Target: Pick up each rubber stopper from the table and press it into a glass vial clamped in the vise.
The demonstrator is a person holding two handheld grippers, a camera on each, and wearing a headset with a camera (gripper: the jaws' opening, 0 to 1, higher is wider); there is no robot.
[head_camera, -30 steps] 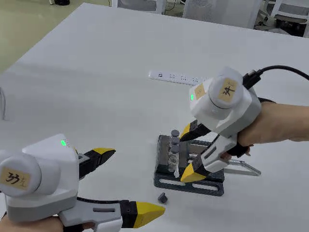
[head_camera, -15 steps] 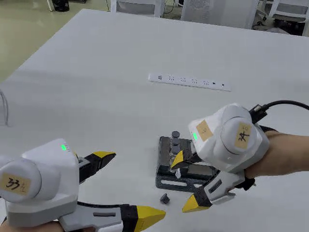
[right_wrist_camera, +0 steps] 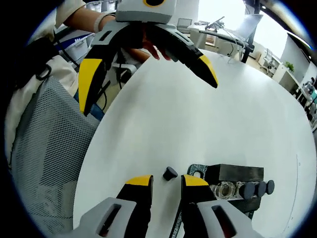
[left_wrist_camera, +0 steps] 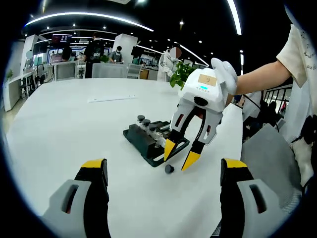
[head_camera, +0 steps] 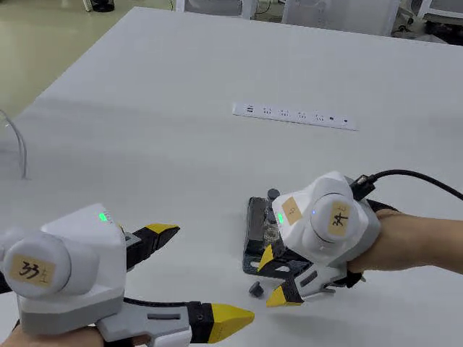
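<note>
Now the open-jawed right tool (head_camera: 272,278) seems poised over a stopper (head_camera: 255,289) beside the vise (head_camera: 253,230); an off-centre pinch could flick it away.

Right gripper (head_camera: 271,279) moved off vise (head_camera: 253,225) down to lower centre of frame; jaws narrowed, tips now just beside loose stopper (head_camera: 255,289)
</note>
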